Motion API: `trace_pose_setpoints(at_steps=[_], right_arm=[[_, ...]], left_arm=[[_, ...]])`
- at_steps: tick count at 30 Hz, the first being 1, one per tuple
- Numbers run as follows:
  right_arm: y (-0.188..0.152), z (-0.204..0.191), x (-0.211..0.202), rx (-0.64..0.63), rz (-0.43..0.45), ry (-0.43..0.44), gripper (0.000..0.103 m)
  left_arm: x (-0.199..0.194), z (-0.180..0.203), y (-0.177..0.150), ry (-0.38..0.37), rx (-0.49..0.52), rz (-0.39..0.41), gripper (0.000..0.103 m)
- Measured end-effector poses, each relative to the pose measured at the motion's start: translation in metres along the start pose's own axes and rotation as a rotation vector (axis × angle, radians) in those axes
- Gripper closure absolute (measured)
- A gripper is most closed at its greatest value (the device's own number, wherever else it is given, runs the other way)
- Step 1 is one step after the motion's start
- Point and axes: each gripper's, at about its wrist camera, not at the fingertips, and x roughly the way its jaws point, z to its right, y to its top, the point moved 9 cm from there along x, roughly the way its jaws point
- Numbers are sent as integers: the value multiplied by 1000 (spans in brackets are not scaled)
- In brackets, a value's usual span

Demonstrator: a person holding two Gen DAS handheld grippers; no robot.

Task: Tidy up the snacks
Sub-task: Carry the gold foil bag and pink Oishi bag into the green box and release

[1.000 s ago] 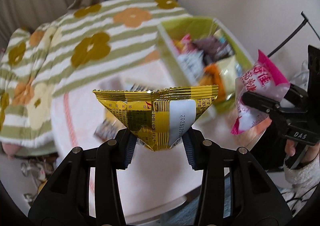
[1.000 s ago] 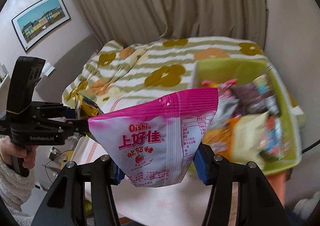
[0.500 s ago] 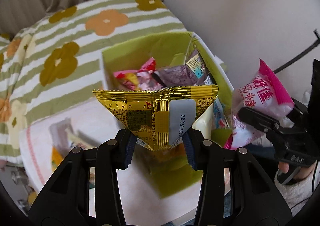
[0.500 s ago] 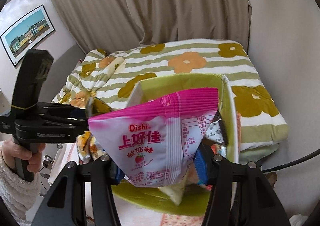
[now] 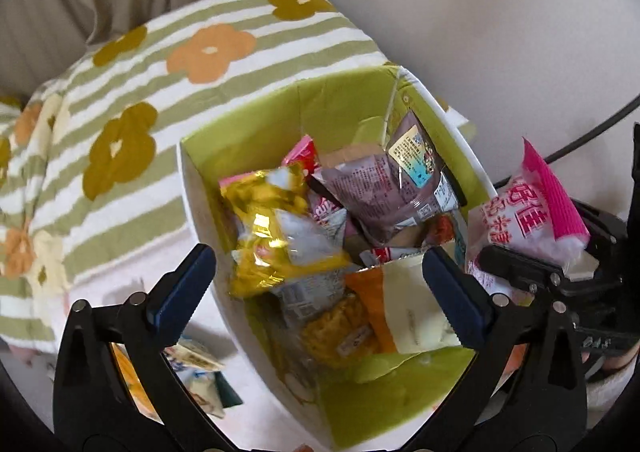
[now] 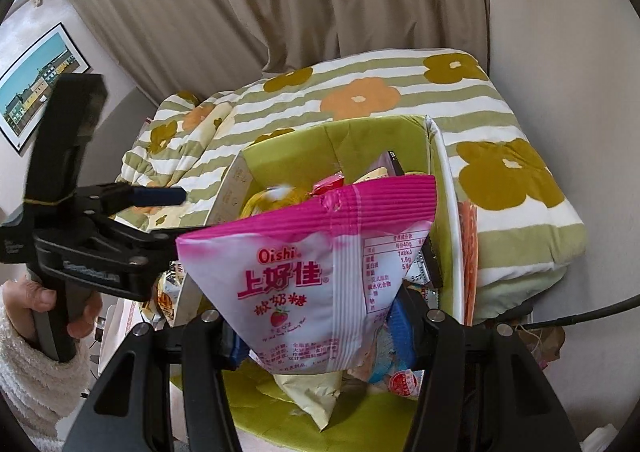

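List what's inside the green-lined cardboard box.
In the green-lined cardboard box: gold foil packet, grey-purple packets, cream-and-orange packet, red-and-pink wrappers. Lower layers and most of the floor are covered.

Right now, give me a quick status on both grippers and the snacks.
Left gripper open above the green box, gold packet lying inside. Right gripper shut on the pink Oishi bag. Nothing blocking the box.

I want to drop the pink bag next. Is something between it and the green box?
Nothing visible blocks it. The pink bag, held in the right gripper, hangs above the green box, whose top is open. The left gripper, jaws open, is beside it, not under the bag.
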Motion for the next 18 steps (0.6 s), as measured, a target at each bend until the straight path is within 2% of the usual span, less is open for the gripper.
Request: trace_pose_setpoints(at_steps=[11, 12, 13, 14, 15, 18], right_arm=[[13, -18, 18, -64, -34, -27, 50], [15, -20, 20, -74, -28, -34, 43], [18, -23, 22, -86, -16, -42, 27], [21, -27, 22, -99, 5, -44, 16], [23, -28, 24, -104, 17, -39, 1], [27, -34, 20, -110, 59, -17, 1]], left_arm=[[-14, -30, -17, -19, -71, 25, 1], [-16, -33, -18, -12, -73, 29, 1], [-18, -37, -21, -4, -75, 33, 1], [-20, -40, -22, 4, -78, 37, 1], [-23, -44, -25, 13, -83, 41, 1], [-31, -55, -37, 35, -101, 53, 1]])
